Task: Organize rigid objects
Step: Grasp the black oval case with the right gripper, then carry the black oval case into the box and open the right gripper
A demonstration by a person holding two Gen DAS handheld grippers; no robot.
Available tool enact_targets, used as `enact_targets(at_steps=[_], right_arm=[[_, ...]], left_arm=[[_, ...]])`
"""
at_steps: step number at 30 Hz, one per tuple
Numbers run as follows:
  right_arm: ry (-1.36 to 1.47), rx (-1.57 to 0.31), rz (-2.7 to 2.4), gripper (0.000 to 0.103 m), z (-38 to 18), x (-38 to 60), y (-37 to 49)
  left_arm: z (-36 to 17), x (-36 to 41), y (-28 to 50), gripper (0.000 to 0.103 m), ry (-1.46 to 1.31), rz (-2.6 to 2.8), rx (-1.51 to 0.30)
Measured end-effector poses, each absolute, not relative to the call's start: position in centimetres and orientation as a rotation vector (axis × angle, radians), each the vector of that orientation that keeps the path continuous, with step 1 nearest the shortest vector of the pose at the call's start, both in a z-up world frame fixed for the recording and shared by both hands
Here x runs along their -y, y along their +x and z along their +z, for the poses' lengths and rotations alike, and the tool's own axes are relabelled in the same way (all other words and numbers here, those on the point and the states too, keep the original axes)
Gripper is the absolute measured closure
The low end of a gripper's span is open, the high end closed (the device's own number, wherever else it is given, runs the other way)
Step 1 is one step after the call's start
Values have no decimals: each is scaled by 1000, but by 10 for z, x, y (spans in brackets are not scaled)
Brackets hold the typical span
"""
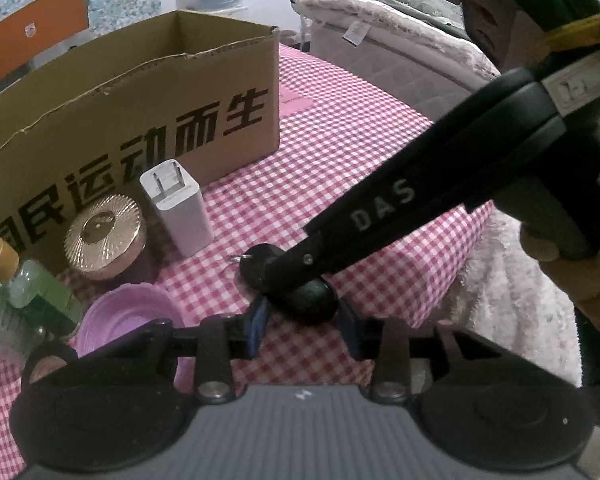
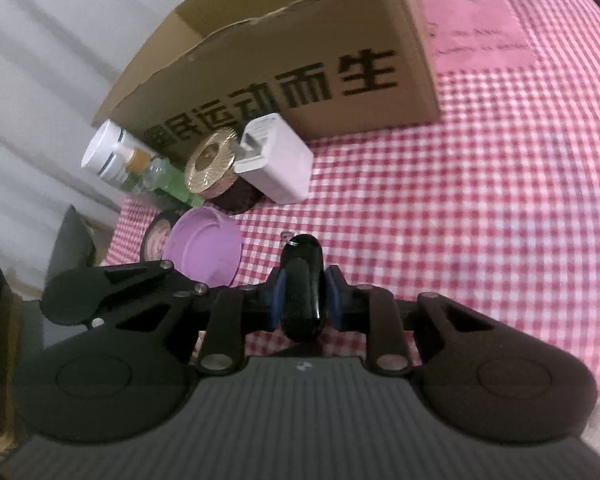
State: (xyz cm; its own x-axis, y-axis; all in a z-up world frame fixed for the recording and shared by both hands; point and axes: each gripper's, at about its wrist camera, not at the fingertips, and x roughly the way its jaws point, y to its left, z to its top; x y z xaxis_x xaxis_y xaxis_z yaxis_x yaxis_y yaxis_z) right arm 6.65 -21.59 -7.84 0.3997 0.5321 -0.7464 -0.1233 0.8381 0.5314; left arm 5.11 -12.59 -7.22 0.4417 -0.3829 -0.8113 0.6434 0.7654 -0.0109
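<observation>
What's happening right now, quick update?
Right gripper shut on black key fob. Left gripper close by, pads not on it. Cardboard box behind; white charger stands between.

box interior (image 1: 204, 36): hidden behind its near wall
key fob (image 1: 312, 296): far end covered by my right gripper (image 1: 296, 276)
green bottle (image 1: 40, 296): cut off at left edge
white jar (image 2: 108, 152): label blurred

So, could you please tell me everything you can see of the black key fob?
The black key fob is a glossy, rounded oval that looks like hard plastic, with a small metal ring at its far end. It lies on the pink checked tablecloth, just right of the purple lid. The right gripper has its blue pads pressed against both its sides.
</observation>
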Motion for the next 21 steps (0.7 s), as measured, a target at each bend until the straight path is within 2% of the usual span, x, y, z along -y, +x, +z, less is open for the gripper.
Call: enact_targets(at_steps=[8, 14, 21], right_arm=[[589, -1090, 460, 83, -90, 225, 68], [681, -1061, 489, 83, -89, 230, 65], [731, -1056, 470, 83, -97, 233, 69]], left_arm=[[-74, 132, 62, 58, 326, -604, -893], [-73, 126, 60, 65, 326, -601, -887], [-70, 124, 62, 67, 321, -600, -886]])
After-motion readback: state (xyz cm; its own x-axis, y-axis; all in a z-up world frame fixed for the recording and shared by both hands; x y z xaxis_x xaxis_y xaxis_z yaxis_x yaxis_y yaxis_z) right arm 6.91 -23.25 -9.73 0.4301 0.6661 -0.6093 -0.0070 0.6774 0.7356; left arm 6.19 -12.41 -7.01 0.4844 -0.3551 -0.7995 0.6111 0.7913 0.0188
